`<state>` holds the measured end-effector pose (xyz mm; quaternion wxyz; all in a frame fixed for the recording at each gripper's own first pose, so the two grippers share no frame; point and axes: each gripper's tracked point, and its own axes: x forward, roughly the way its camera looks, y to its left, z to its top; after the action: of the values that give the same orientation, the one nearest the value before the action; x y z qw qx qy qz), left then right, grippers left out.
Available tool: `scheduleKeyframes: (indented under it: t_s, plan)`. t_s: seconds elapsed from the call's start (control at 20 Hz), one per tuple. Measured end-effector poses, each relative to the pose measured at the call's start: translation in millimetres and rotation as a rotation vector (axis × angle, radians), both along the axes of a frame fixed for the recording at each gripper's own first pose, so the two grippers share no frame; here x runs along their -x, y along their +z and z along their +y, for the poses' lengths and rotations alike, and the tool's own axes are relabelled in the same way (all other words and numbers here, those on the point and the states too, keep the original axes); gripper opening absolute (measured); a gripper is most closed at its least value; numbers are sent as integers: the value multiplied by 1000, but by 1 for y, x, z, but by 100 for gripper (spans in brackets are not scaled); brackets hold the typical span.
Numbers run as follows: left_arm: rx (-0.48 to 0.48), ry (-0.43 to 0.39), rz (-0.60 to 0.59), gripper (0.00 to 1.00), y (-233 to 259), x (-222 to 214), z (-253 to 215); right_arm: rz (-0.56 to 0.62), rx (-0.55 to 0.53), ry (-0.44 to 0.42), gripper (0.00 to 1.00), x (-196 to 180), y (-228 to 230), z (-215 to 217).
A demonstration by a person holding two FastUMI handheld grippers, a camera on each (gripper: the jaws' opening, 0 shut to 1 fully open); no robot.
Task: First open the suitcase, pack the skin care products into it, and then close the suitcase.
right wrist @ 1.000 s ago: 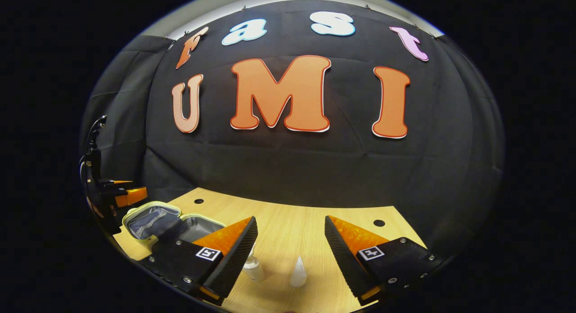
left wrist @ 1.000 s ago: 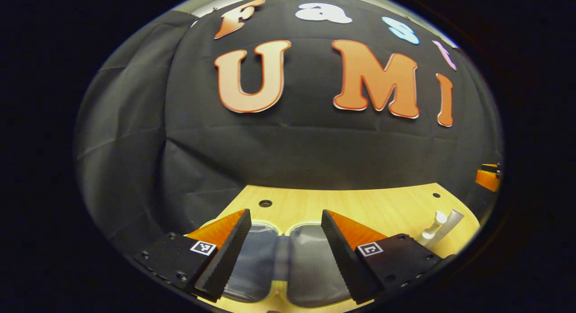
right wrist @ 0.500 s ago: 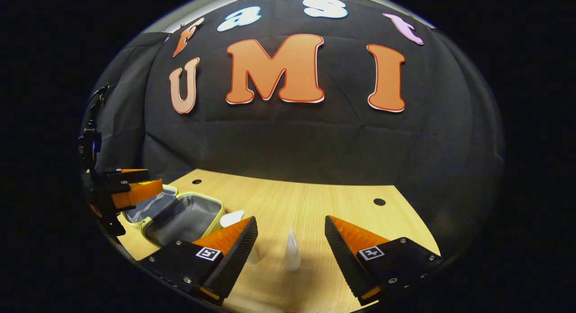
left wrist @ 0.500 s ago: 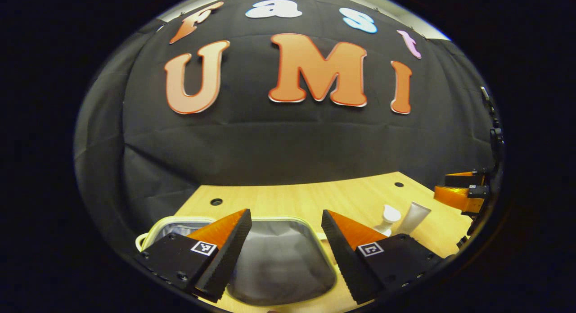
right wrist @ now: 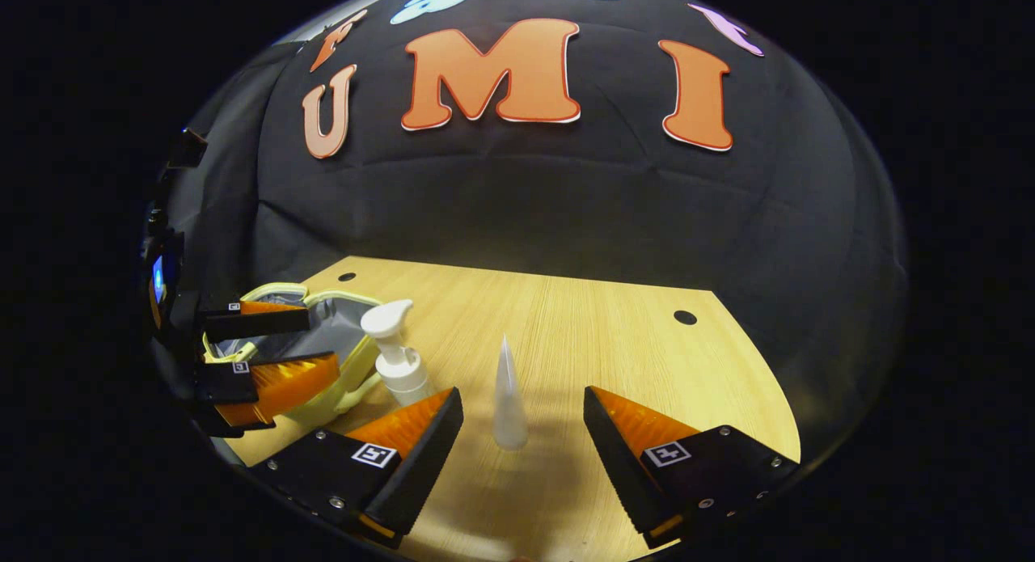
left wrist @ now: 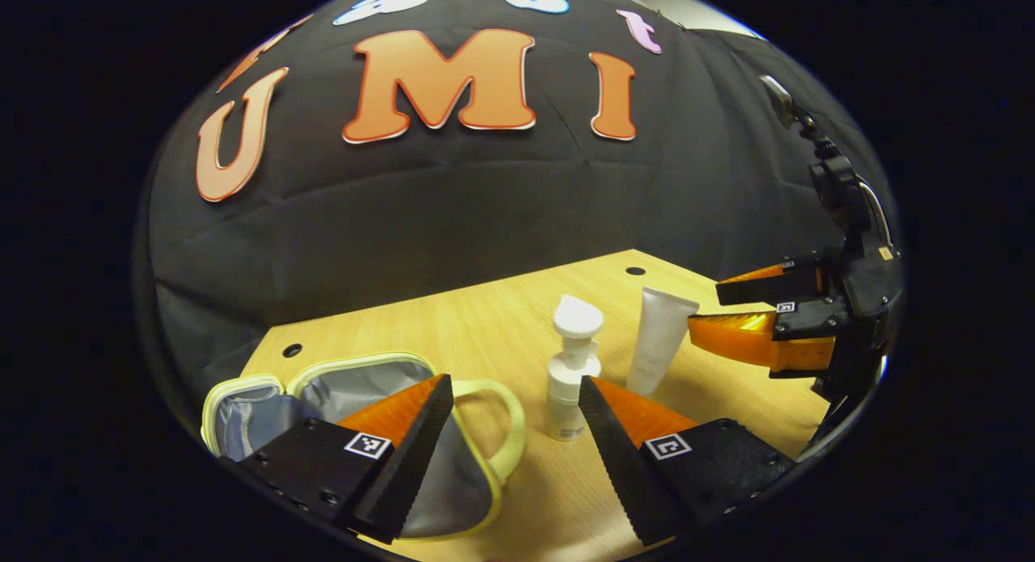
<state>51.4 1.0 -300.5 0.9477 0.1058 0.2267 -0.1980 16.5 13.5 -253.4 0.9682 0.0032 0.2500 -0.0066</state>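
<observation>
Left gripper view: your left tongs (left wrist: pixel 511 433) are spread wide over the open suitcase (left wrist: pixel 380 384) (grey lining up), pump bottle (left wrist: pixel 571 368) and tube (left wrist: pixel 656 340) standing just beside it on the surface (left wrist: pixel 485 319). Right gripper view: right tongs (right wrist: pixel 521 441) also spread, empty, tube (right wrist: pixel 508 396) upright between them.

Between the spread fingers of the right claw (right wrist: pixel 523 433) an upright tube (right wrist: pixel 509 400) is seen standing on its cap, with bare desk (right wrist: pixel 614 344) left open beyond it and to its right as far as the wall. To the tube's left the way is blocked by a pump bottle (right wrist: pixel 396 360), the open suitcase (right wrist: pixel 323 344) just behind it, and the left claw (right wrist: pixel 311 344) held over the suitcase.
</observation>
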Motion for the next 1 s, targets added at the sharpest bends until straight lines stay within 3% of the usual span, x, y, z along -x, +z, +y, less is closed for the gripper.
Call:
scheduleKeyframes:
  t_s: [0.3,0.75,1.0]
  plan:
    - [-15,-41,72,99,-54,-7,-30,8,15,5,96,0,-7,-7]
    - [-16,-83,110,94,-79,-37,-61,65,4,26,93,-1,-41,-3]
    - [18,-90,139,63,-91,-52,-68,122,-51,39,96,-9,-73,7]
